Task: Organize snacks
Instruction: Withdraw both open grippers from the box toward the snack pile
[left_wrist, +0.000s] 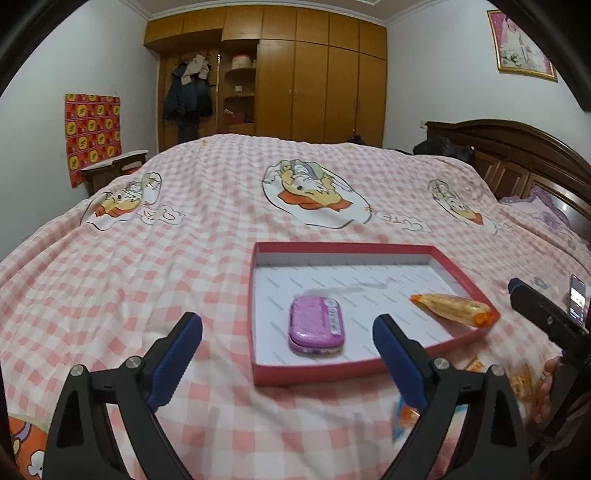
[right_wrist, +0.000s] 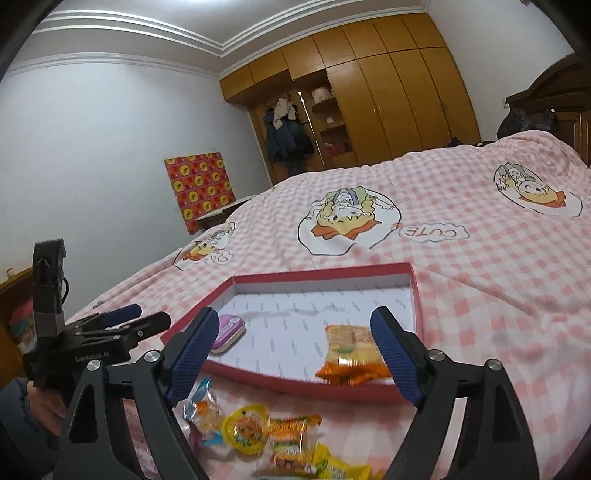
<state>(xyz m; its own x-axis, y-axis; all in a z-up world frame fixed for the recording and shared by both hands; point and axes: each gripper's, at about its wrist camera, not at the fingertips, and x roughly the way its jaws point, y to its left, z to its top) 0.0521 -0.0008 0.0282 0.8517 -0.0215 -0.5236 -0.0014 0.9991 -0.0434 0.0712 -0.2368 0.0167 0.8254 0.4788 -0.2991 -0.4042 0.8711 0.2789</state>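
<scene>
Both tools stand wide apart and hold nothing: the left gripper (left_wrist: 288, 354) above the pink checked bedspread (left_wrist: 184, 236), the right gripper (right_wrist: 299, 354) over loose snack packets (right_wrist: 258, 435). Before them lies a shallow red cardboard tray (left_wrist: 343, 248) with a white floor, holding a flat purple tin (left_wrist: 316, 326) and an orange snack packet (right_wrist: 351, 350). Behind stand a wooden wardrobe (left_wrist: 317, 81) and pale walls.
</scene>
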